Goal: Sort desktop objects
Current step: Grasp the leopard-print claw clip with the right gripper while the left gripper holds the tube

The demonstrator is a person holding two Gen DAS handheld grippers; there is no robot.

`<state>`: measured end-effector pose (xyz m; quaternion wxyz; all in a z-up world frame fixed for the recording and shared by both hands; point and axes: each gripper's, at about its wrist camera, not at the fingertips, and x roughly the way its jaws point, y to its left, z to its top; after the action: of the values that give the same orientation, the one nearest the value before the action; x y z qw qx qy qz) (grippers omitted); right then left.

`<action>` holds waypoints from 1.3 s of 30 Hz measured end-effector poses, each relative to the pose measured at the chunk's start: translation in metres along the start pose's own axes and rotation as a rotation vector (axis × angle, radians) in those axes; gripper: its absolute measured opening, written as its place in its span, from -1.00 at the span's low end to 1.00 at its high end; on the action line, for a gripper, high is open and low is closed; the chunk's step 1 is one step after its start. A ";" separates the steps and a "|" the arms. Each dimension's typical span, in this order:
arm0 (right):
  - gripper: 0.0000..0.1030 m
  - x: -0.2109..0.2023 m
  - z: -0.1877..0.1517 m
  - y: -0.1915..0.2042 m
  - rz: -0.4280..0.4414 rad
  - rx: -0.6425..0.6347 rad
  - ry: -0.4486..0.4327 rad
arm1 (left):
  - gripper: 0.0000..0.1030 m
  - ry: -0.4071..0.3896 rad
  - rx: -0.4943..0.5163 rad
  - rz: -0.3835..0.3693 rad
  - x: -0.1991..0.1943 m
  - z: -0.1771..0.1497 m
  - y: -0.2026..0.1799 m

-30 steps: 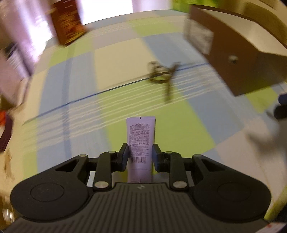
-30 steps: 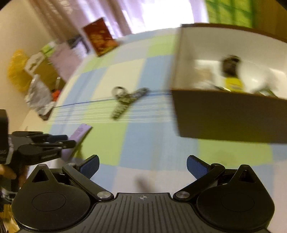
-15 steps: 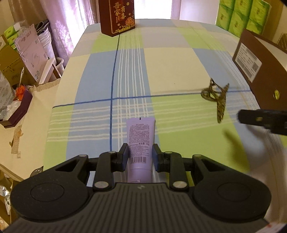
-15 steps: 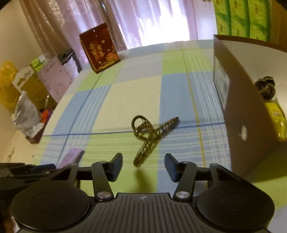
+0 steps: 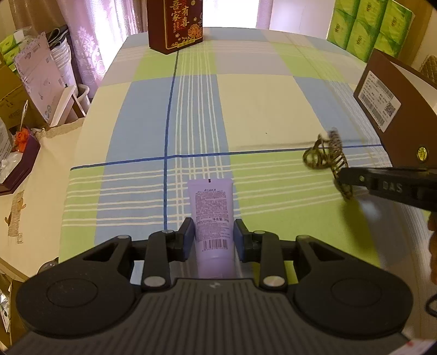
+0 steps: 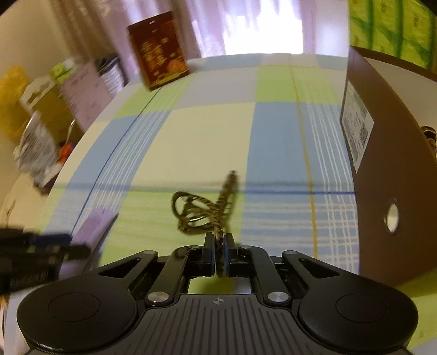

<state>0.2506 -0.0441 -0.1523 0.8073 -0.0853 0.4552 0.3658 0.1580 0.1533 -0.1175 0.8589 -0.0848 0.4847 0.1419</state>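
- My left tongs [image 5: 213, 238] pinch a lilac tube [image 5: 212, 215], its flat end pointing ahead over the checked table [image 5: 254, 101].
- My right tongs [image 6: 218, 254] clamp a bronze hair claw [image 6: 203, 211], box [image 6: 382, 174] to their right.
- A red carton [image 5: 176, 23] stands far ahead.

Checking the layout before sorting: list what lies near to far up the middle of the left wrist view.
left gripper shut on the purple tube → blue cross lines on the checked cloth → dark red box at the far edge.
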 end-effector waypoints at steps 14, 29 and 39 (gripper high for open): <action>-0.95 -0.071 -0.076 -0.042 0.042 -0.021 0.130 | -0.49 0.047 -0.009 -0.101 -0.035 -0.048 -0.036; 0.33 -0.058 -0.050 -0.019 0.062 -0.087 0.016 | -0.32 0.075 -0.001 -0.075 -0.037 -0.062 -0.056; -0.28 -0.041 -0.054 -0.015 0.046 -0.163 0.037 | -0.32 0.057 -0.020 -0.072 -0.038 -0.061 -0.056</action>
<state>0.2107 -0.1013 -0.1533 0.7806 -0.1471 0.4405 0.4183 0.1084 0.0770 -0.1154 0.8483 -0.1146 0.5044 0.1133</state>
